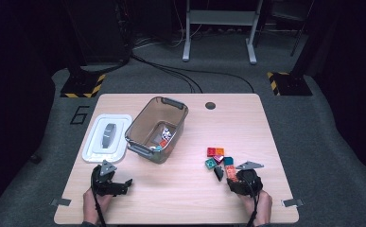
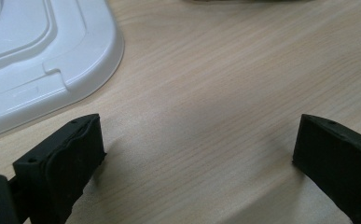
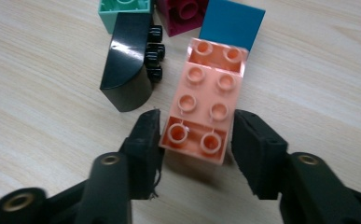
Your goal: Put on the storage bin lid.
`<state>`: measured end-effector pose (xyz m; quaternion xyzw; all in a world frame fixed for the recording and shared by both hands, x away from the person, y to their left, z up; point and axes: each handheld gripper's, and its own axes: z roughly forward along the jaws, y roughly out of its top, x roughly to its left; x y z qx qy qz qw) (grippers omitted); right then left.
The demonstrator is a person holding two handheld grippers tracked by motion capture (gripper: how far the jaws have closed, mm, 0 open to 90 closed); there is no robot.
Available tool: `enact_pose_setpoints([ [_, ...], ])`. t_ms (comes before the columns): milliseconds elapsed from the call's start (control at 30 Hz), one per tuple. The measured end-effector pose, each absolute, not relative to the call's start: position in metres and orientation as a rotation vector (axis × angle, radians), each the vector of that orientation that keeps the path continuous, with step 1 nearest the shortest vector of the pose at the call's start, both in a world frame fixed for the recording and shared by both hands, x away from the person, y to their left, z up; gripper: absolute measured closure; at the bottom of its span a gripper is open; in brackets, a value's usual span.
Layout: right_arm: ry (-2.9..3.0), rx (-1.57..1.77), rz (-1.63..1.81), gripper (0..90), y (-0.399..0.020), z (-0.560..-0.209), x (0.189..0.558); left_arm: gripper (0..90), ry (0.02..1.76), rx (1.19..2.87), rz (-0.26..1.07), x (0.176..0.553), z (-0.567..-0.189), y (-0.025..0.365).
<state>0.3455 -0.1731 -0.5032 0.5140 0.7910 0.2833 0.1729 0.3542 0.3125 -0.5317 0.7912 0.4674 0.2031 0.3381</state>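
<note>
Left tongs (image 2: 197, 154) rest apart over bare worktop (image 2: 215, 84), near the lid (image 2: 43, 51). Right tongs (image 3: 197, 135) clamp the pink brick (image 3: 206, 98) at the right-hand pile. Next: lift it and carry it left to the bin (image 1: 145, 142).

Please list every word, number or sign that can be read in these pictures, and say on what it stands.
"6": a large dark numeral on the grey floor, left of the table.
White lid: small embossed marks, too faint to read.
Bricks: no text visible.
</note>
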Motion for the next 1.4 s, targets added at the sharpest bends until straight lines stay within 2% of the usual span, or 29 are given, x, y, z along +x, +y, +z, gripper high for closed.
enact_pose_setpoints([
  [133,2.225,1.474,0.797,57.6,-0.178,-0.503,0.344,1.6,1.217,2.061,0.529,0.354,-0.532,0.312],
  [167,2.218,1.463,0.811,52.7,-0.181,-0.504,0.346,1.5,1.218,2.061,0.529,0.354,-0.532,0.312],
  [200,2.218,1.463,0.811,52.7,-0.181,-0.504,0.346,1.6,1.218,2.061,0.529,0.354,-0.532,0.312],
  [267,2.215,1.477,0.804,45.8,-0.180,-0.505,0.347,1.6,1.218,2.061,0.529,0.354,-0.532,0.312],
  [333,2.223,1.463,0.808,44.3,-0.179,-0.505,0.349,1.5,1.217,2.061,0.529,0.354,-0.532,0.312],
  [533,2.214,1.447,0.796,57.9,-0.174,-0.505,0.352,1.5,1.218,2.061,0.529,0.354,-0.532,0.313],
  [1000,2.225,1.406,0.842,58.6,-0.173,-0.489,0.356,1.6,1.212,2.068,0.533,0.354,-0.532,0.313],
  [1400,2.222,1.346,0.898,58.6,-0.169,-0.456,0.376,1.5,1.210,2.066,0.535,0.355,-0.532,0.313],
])
